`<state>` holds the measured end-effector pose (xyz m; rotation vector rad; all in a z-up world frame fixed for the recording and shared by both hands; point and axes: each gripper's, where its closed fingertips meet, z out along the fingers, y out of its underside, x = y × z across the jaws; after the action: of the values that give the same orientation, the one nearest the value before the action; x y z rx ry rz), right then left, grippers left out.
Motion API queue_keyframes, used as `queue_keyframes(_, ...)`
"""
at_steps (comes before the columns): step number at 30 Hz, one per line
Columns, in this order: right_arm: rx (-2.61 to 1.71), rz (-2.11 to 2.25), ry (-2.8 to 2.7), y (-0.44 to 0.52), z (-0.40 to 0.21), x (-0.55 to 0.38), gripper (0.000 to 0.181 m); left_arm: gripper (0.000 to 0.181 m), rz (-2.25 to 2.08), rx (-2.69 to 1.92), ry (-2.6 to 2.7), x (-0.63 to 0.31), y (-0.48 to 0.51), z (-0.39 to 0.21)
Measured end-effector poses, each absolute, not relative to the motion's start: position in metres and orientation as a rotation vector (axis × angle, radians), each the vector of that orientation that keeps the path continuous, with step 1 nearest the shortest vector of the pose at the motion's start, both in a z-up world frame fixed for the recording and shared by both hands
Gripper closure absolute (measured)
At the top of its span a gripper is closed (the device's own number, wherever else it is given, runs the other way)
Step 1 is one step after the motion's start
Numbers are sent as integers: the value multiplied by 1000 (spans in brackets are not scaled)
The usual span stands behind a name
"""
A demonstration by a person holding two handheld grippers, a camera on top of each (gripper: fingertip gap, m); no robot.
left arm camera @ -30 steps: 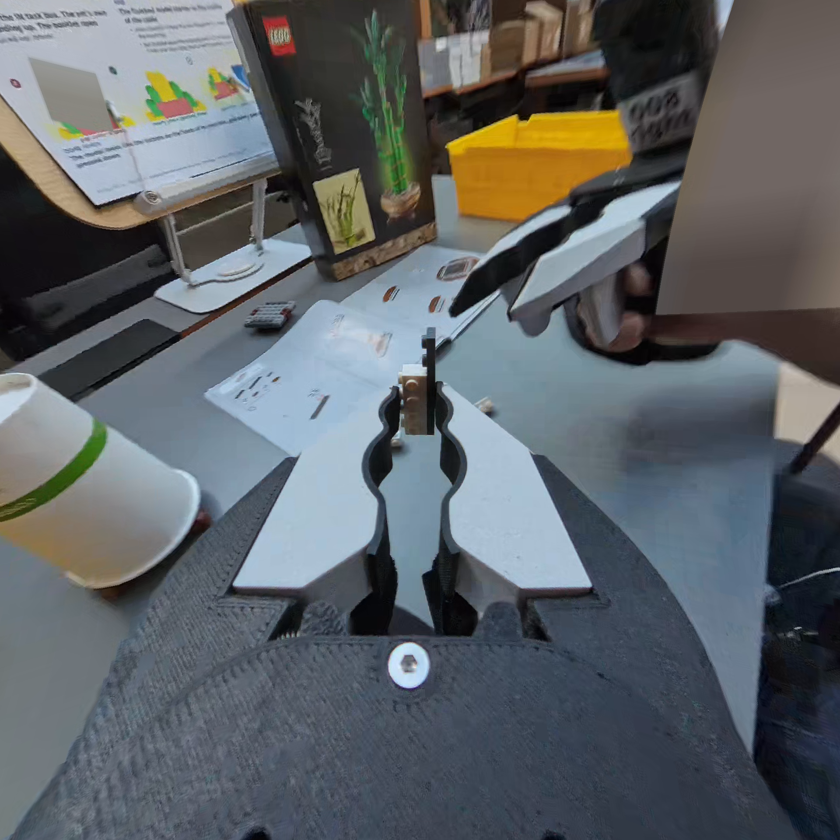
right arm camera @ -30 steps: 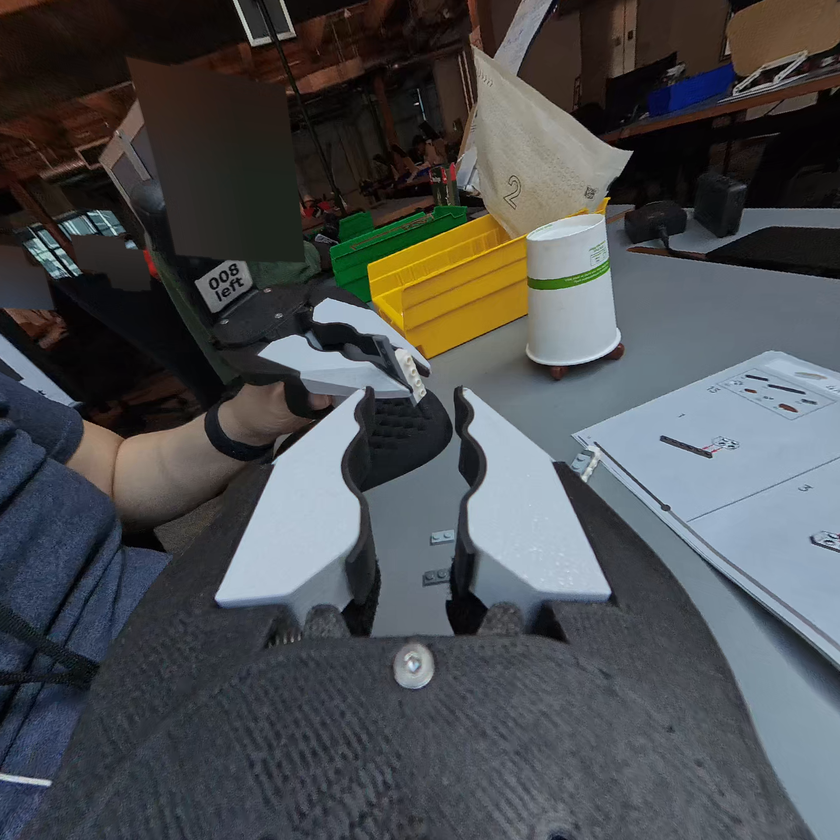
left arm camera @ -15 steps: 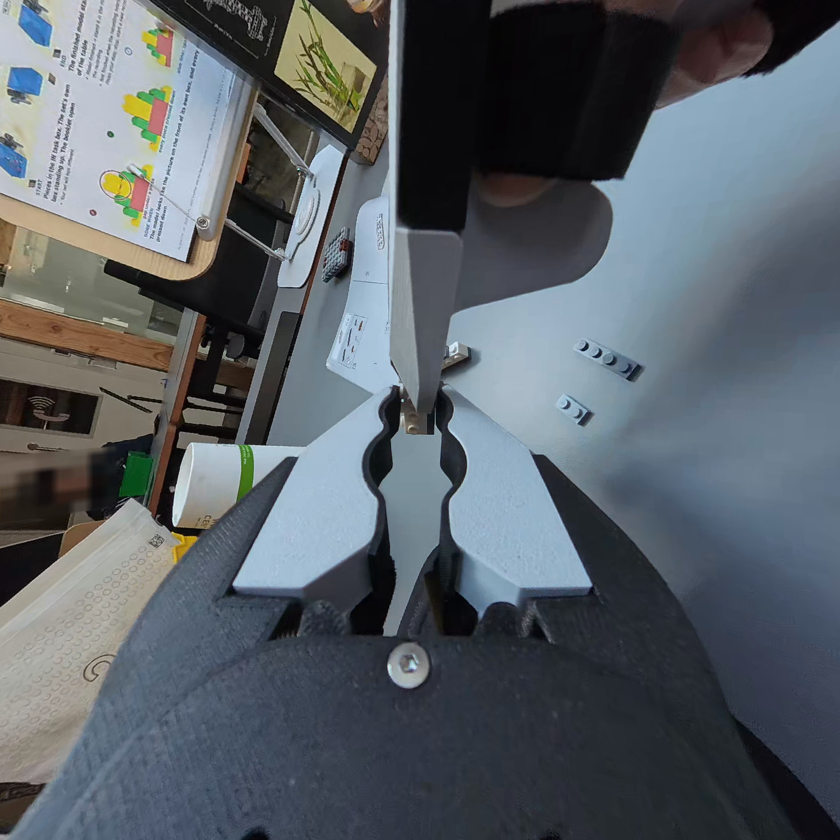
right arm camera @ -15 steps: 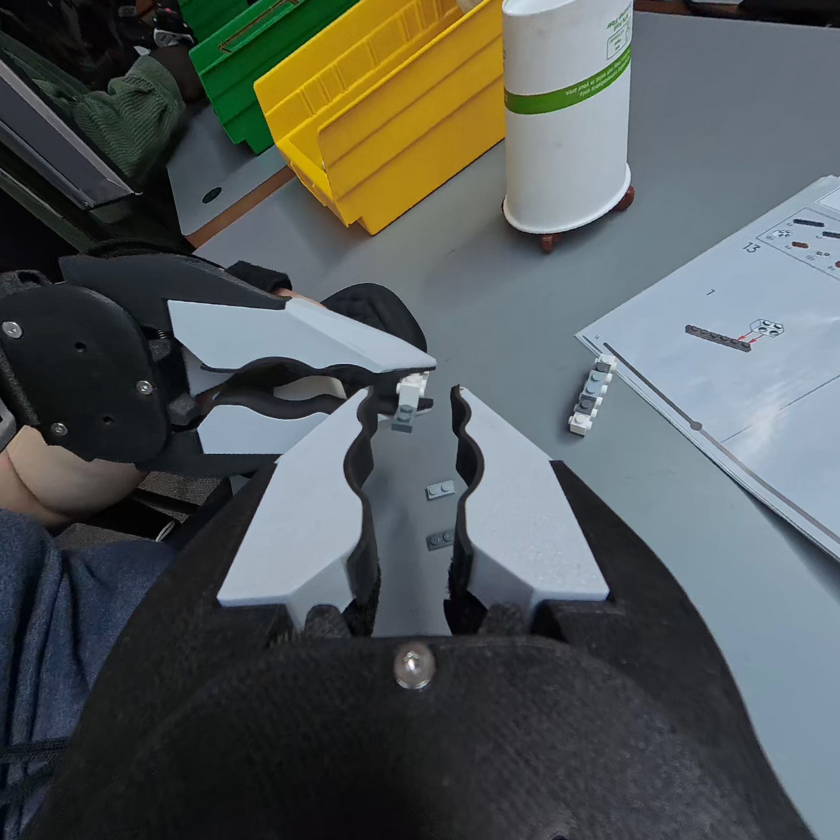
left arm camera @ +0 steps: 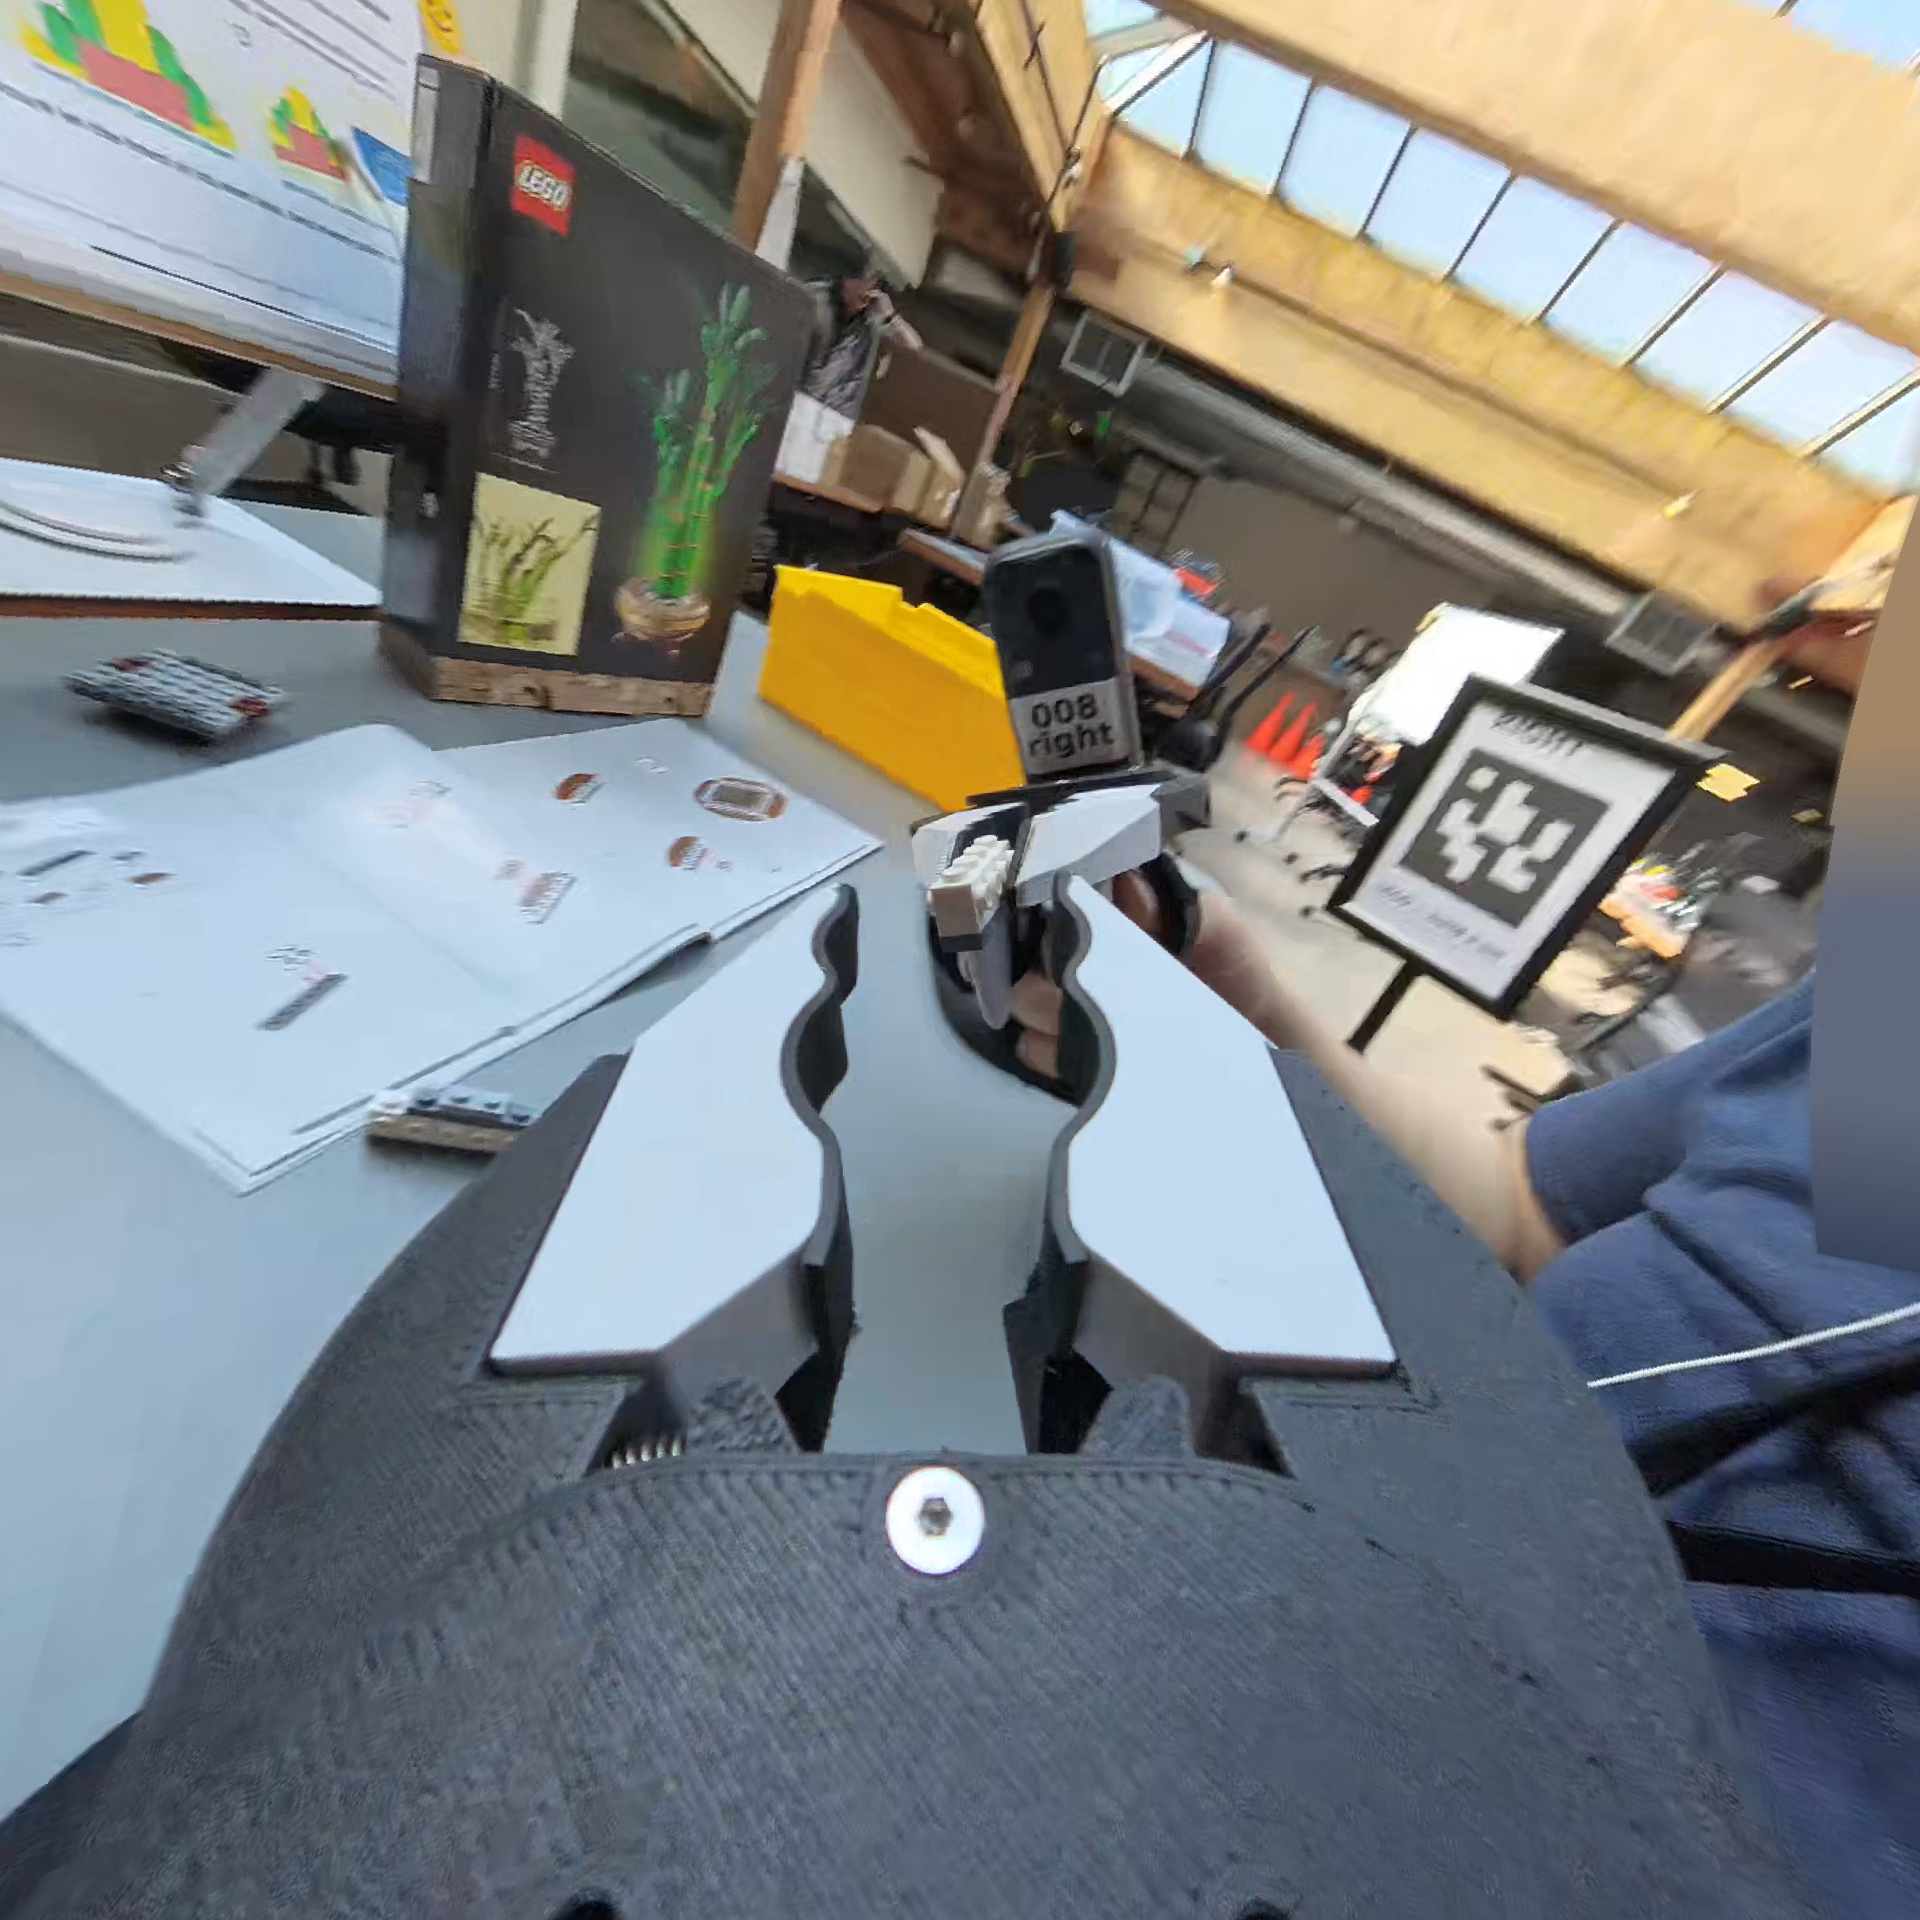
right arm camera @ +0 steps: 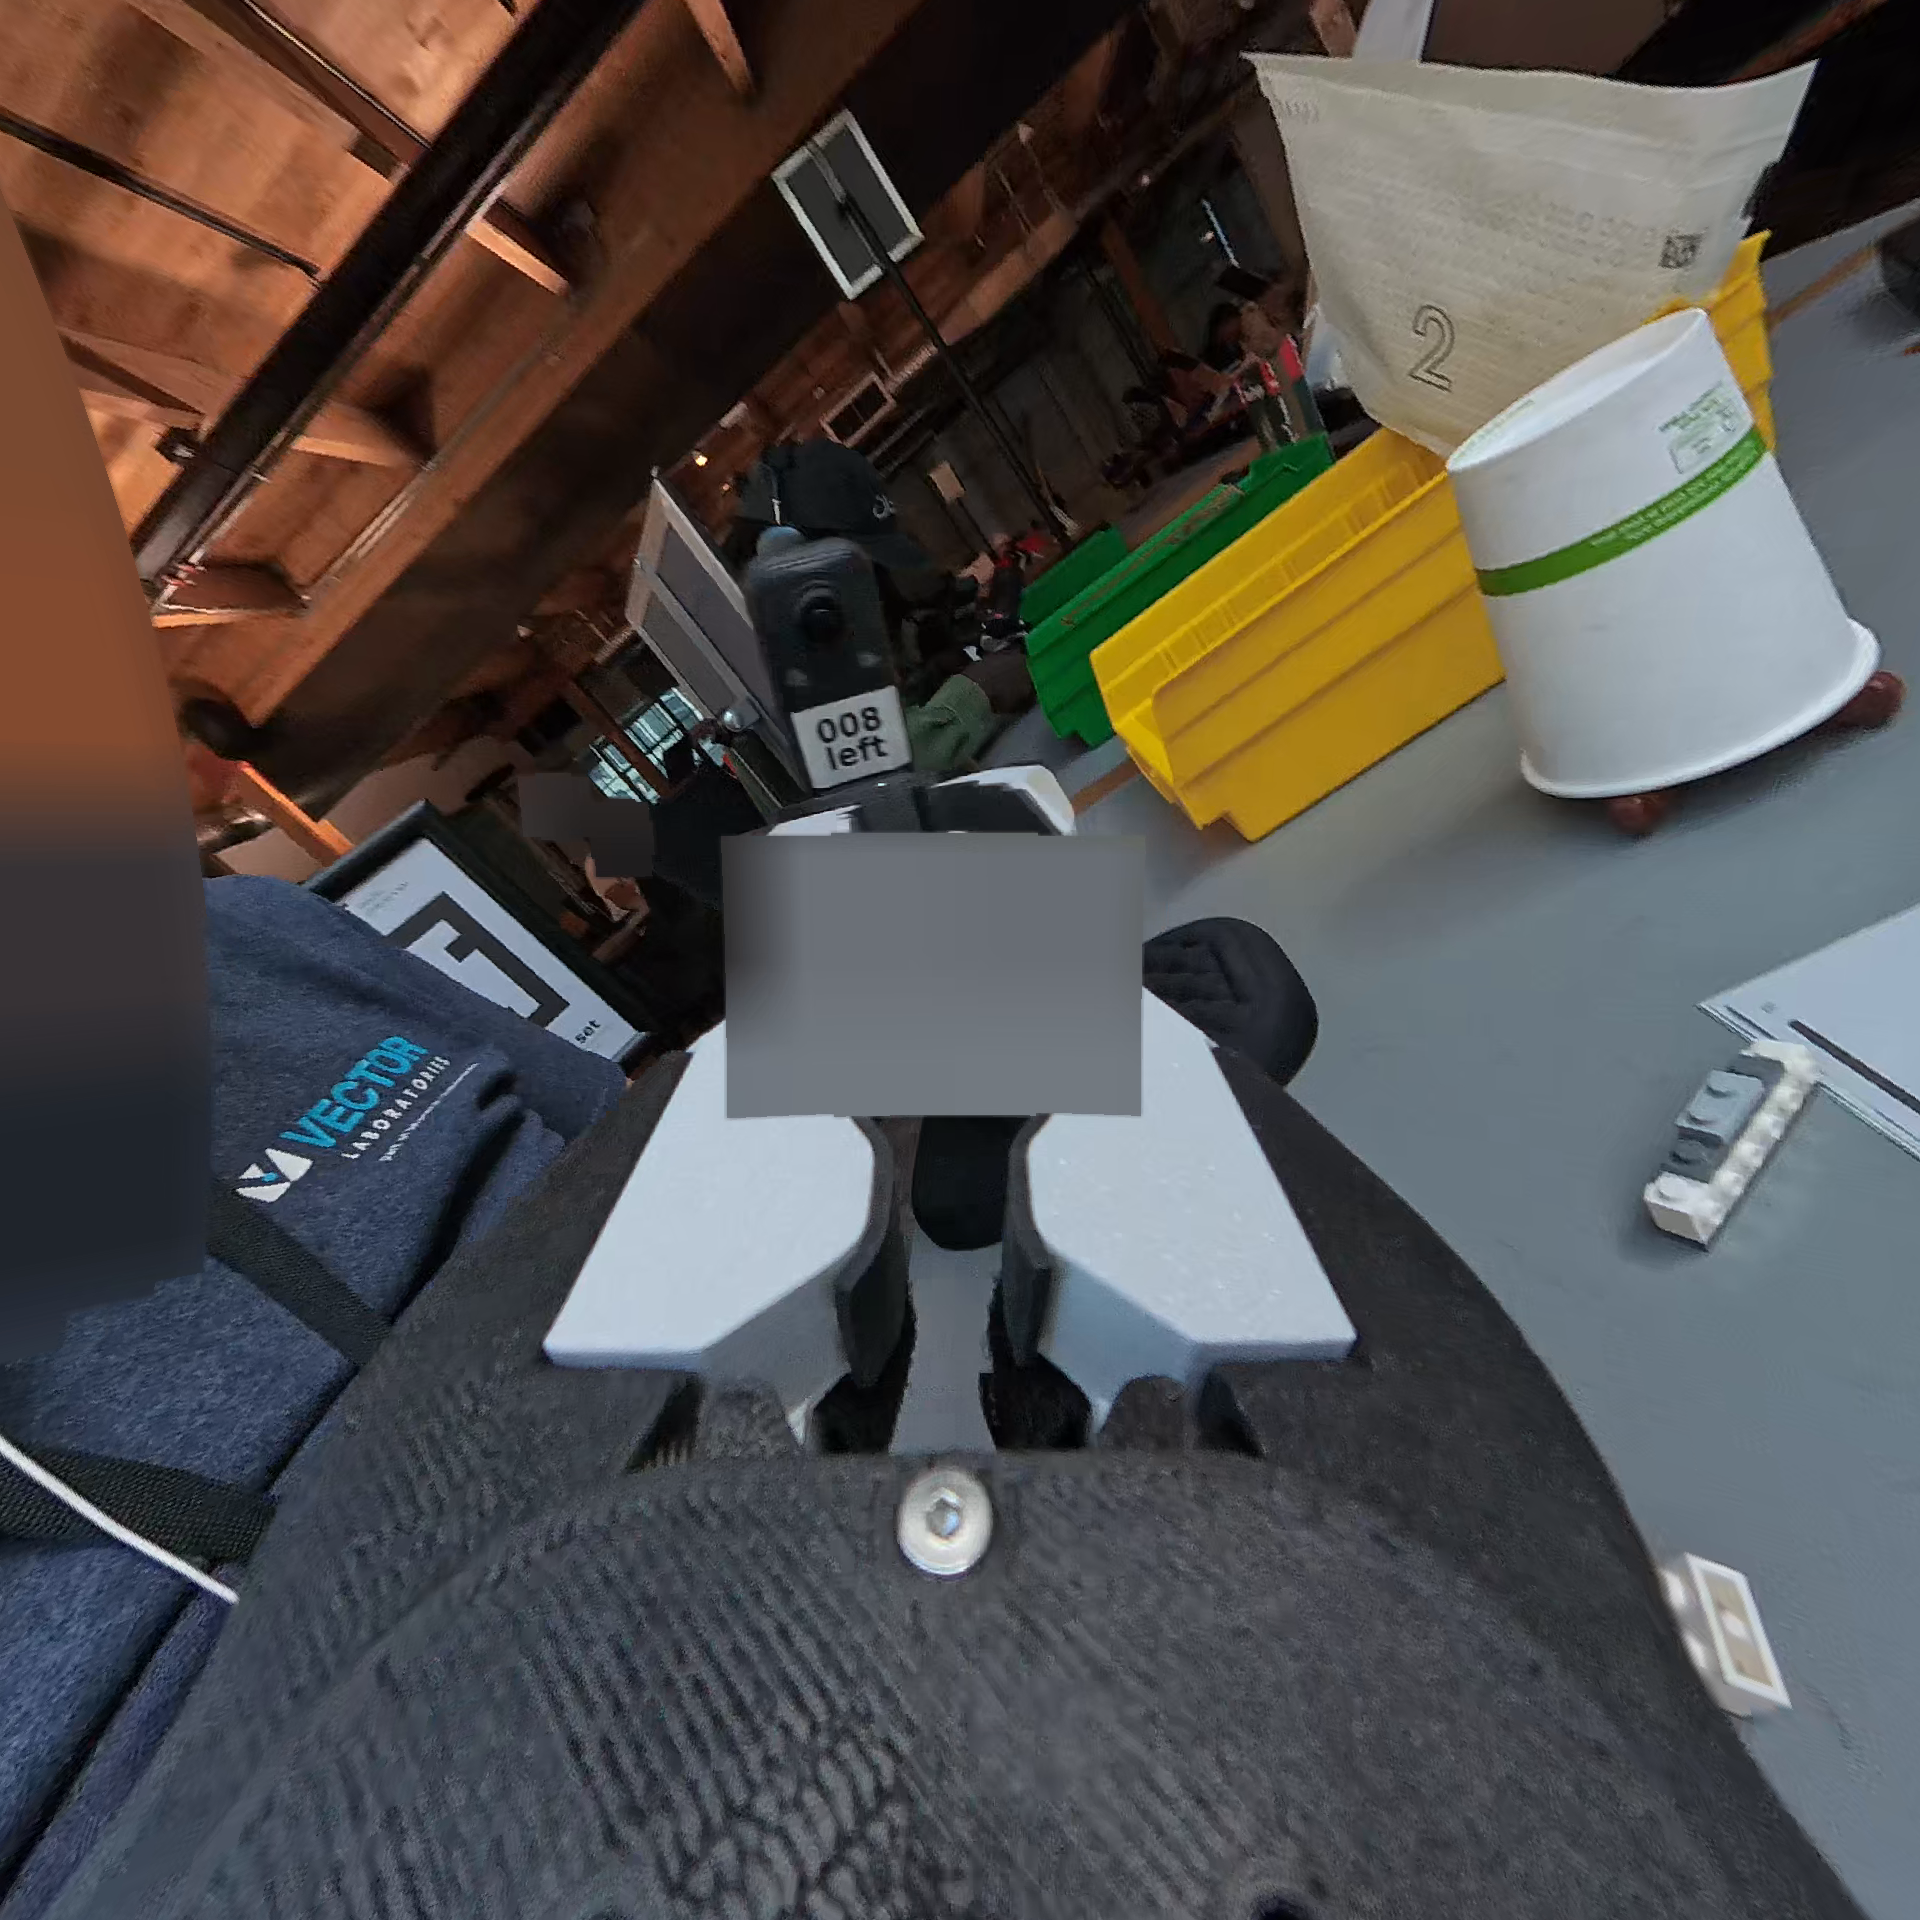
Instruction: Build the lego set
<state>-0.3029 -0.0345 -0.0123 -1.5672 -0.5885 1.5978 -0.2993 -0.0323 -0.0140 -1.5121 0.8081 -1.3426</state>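
Observation:
In the left wrist view my left gripper is open and empty above the grey table. Just beyond its tips, my right gripper is shut on a small pale-tan and black brick assembly and holds it in the air. In the right wrist view my right fingers show, but a grey patch covers their tips and the assembly. The left gripper shows behind that patch. A strip of grey and white plates lies at the edge of the open instruction booklet; it also shows in the right wrist view.
The set's box, a yellow bin and a small grey build stand behind the booklet. A framed marker sign is on the right. A white cup, yellow and green bins, a white bag and a loose white brick also show. Both grippers' tips are close together, under 4 cm apart. Between my left fingertips and the white cup there is roughly 20 centimeters.
My left gripper let go of the small assembly and opened. My right gripper shut on it and now carries it. Both grippers turned and drew apart.

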Motion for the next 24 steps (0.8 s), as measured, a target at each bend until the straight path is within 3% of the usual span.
queue_keyframes(1, -1535, 1621, -589, -37, -9, -302, 172, 156, -1458, -1495, 776, -300, -33, -9)
queue_keyframes(3, -1520, 1612, -596, -39, -9, -302, 172, 150, -1524, -1485, 750, -303, -30, -10)
queue_keyframes(6, -1501, 1607, -627, -43, -10, -304, 172, 159, -1559, -1455, 810, -300, -39, -13)
queue_keyframes(8, -1503, 1569, -639, -42, -14, -305, 172, 173, -1608, -1463, 837, -297, -45, -16)
queue_keyframes(10, -1505, 1502, -666, -39, -18, -304, 171, 173, -1662, -1495, 818, -297, -44, -19)
queue_keyframes(15, -1428, 933, -932, -33, -20, -293, 146, 173, -1679, -1585, 700, -304, -29, -29)
queue_keyframes(19, -1341, 417, -1208, -30, -32, -295, 147, 173, -1726, -1656, 701, -305, -29, -39)
queue_keyframes(24, -1301, 266, -1320, -30, -48, -303, 156, 173, -1763, -1701, 712, -302, -31, -45)
